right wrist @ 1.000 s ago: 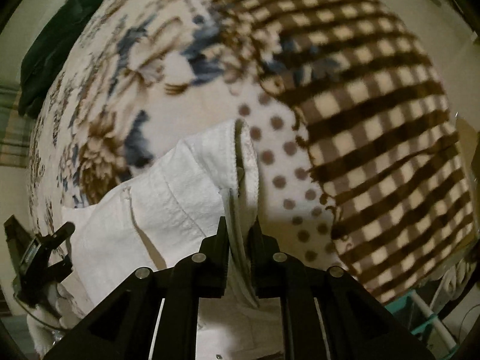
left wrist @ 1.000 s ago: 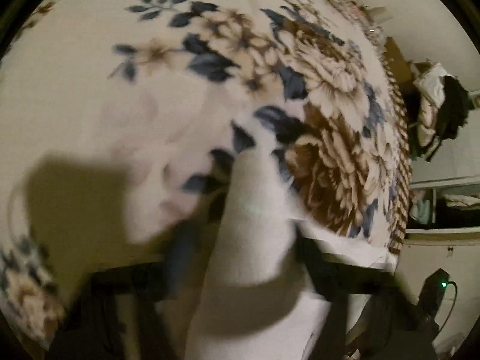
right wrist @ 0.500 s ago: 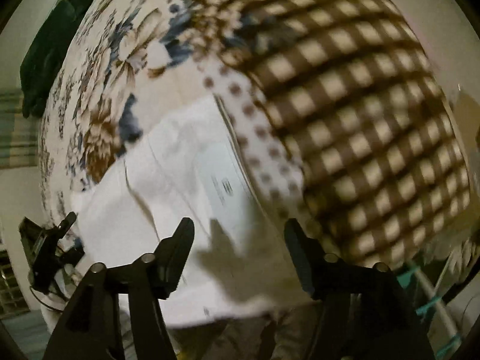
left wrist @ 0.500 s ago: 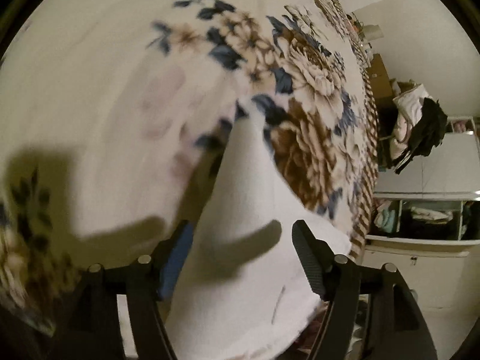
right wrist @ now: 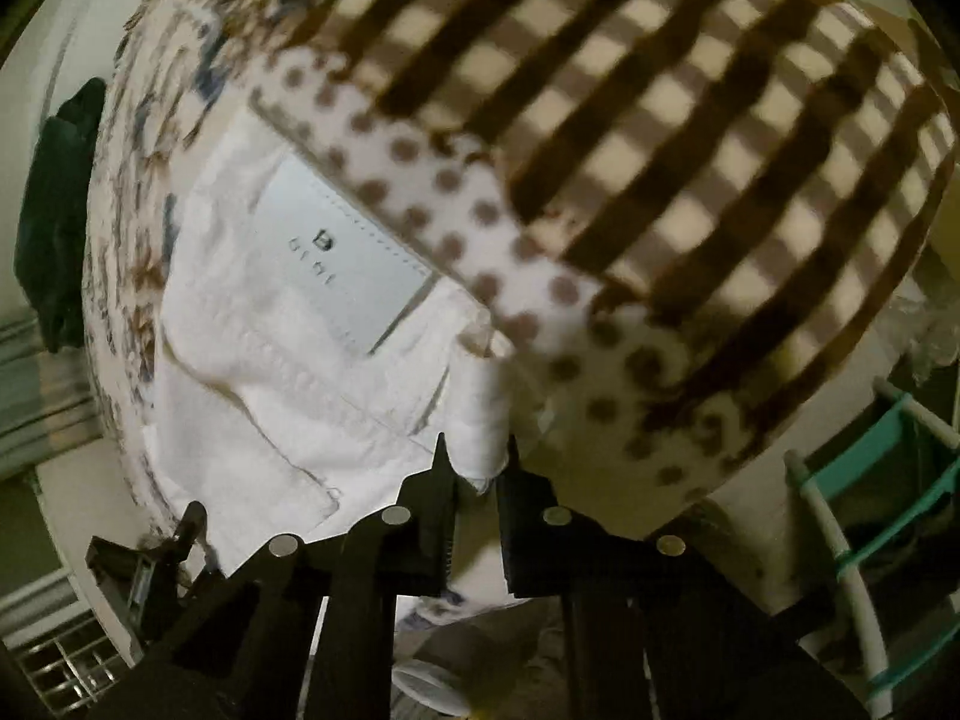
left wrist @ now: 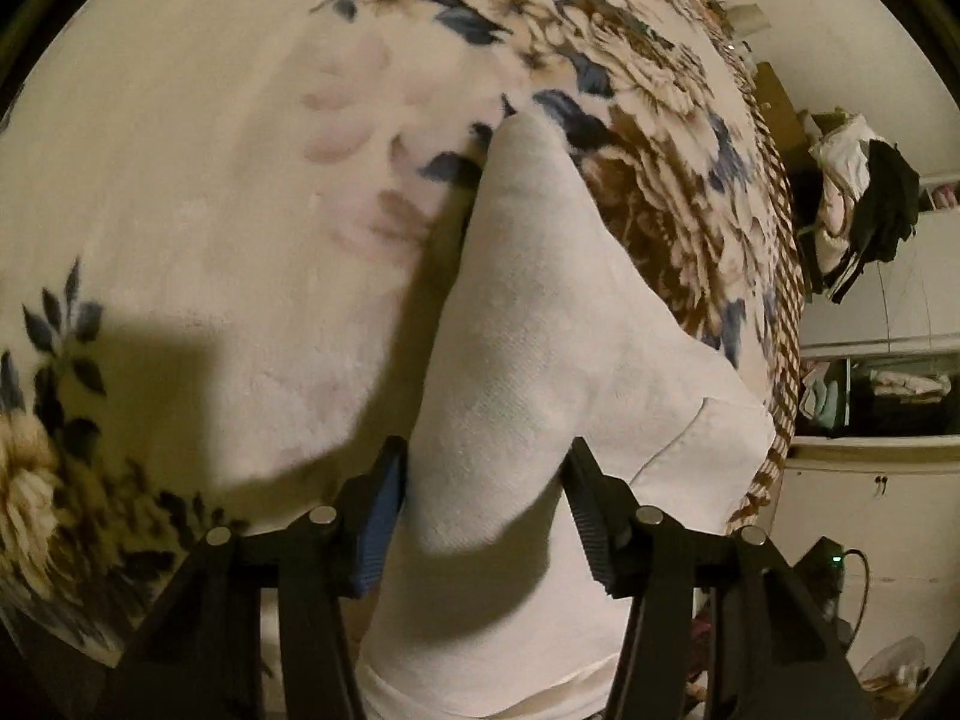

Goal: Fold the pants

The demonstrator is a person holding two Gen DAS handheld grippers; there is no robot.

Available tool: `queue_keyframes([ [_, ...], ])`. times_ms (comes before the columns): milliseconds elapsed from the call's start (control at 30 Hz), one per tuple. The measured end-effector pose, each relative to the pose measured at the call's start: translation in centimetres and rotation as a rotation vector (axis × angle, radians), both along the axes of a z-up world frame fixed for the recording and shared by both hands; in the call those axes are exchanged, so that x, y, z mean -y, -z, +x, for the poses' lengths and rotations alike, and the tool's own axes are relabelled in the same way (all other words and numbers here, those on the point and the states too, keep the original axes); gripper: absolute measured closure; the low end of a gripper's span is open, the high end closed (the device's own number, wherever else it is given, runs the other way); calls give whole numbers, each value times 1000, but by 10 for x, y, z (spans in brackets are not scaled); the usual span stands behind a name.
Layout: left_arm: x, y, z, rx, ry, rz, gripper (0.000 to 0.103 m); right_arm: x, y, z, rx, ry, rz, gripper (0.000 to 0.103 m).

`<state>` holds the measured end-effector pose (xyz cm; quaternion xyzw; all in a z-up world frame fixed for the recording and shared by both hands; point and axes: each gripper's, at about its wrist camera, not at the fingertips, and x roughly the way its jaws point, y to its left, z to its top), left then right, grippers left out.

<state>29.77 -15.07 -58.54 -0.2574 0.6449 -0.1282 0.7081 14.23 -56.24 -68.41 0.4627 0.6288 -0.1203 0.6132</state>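
White pants (left wrist: 540, 330) lie on a floral blanket (left wrist: 210, 180). In the left wrist view a pant leg runs away from me to a pointed end. My left gripper (left wrist: 486, 480) is open, its fingers on either side of the leg near the camera. In the right wrist view the waist part of the pants (right wrist: 288, 360) shows a white label patch (right wrist: 342, 252) and a pocket. My right gripper (right wrist: 477, 468) is nearly closed on a rolled fold of the pants' edge (right wrist: 480, 414).
The blanket turns to brown checks (right wrist: 690, 150) and dots at its edge. A dark garment (right wrist: 54, 210) lies at far left. A teal rack (right wrist: 870, 510) stands at right. Clothes hang (left wrist: 870, 210) beside shelves (left wrist: 888, 390) at right.
My left gripper opened from a grip on the leg and stays open around it. My right gripper let go of the waist, opened wide, then closed on a fold at the pants' edge.
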Motion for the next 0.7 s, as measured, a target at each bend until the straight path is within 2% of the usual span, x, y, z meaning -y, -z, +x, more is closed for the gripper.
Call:
queue_keyframes([
  [100, -12, -6, -5, -36, -36, -56, 51, -10, -10, 14, 22, -135, -7, 90],
  [233, -25, -16, -15, -50, -84, -75, 51, -11, -22, 11, 26, -157, 34, 83],
  [267, -26, -18, -13, -49, -96, -93, 51, -8, -25, 9, 21, -154, 32, 64],
  [300, -25, -18, -10, -47, -99, -105, 46, -7, -29, 10, 31, -156, 19, 44],
  [333, -22, -19, -4, -39, -95, -118, 39, -6, -35, 14, 54, -162, 0, 39],
  [367, -19, -19, 2, -30, -90, -119, 37, 5, -43, 16, 71, -173, -21, 37],
  [433, -8, -22, 20, 6, -70, -109, 29, 3, -58, 29, 106, -219, -85, 36],
  [500, 4, -22, 40, 29, -35, -77, 28, 9, -70, 52, 161, -245, -114, 24],
  [533, 7, -19, 48, 29, -24, -58, 28, 12, -74, 60, 186, -255, -122, 21],
  [600, 11, -8, 62, 14, -14, -24, 28, 21, -73, 85, 227, -263, -144, 19],
  [667, 8, 1, 69, 20, -13, -39, 30, 28, -64, 106, 228, -265, -133, 18],
  [700, 7, 5, 72, 25, -10, -35, 50, 32, -54, 120, 219, -266, -109, 18],
])
